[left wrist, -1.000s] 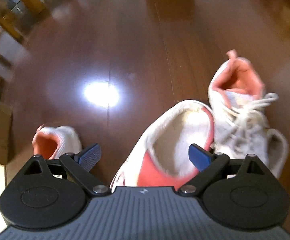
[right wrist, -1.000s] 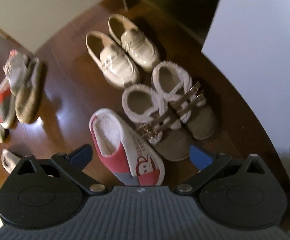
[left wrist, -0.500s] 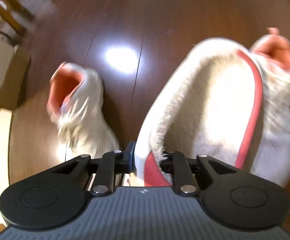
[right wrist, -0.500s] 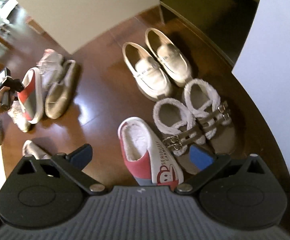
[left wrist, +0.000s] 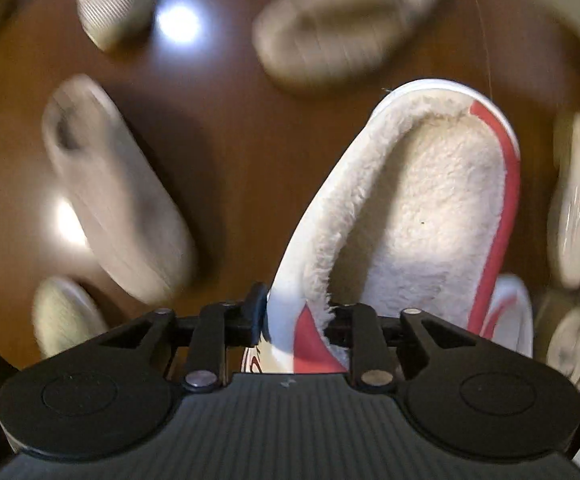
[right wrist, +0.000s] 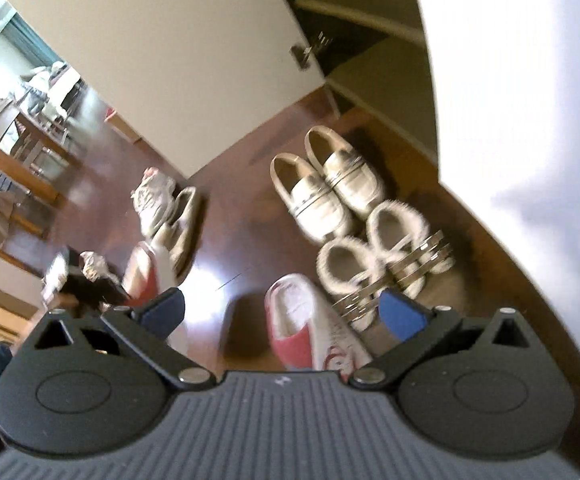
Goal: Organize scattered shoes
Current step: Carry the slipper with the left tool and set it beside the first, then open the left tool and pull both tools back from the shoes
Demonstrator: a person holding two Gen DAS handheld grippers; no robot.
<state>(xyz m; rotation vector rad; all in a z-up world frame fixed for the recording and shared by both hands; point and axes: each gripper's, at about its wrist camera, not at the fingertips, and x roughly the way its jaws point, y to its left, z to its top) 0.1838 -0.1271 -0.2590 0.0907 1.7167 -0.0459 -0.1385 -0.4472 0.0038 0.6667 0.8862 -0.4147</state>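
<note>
Polished dark-brown wooden floor (right wrist: 241, 216), glossy with glare spots, carries paired shoes by a white wall: cream leather loafers (right wrist: 326, 184), fleece-collared buckled slippers (right wrist: 374, 256), and one red-and-white fleece-lined slipper on the floor (right wrist: 310, 324). Its mate, the red-and-white plush slipper (left wrist: 418, 216), hangs above blurred beige shoes (left wrist: 117, 196), its soft side wall pinched in the left tongs (left wrist: 298, 316), whose jaws are opening with the wall between them. Risk: the thin, compressible fleece edge may slip free mid-carry, dropping the slipper askew. The right tongs (right wrist: 281, 312) stand apart, empty.
</note>
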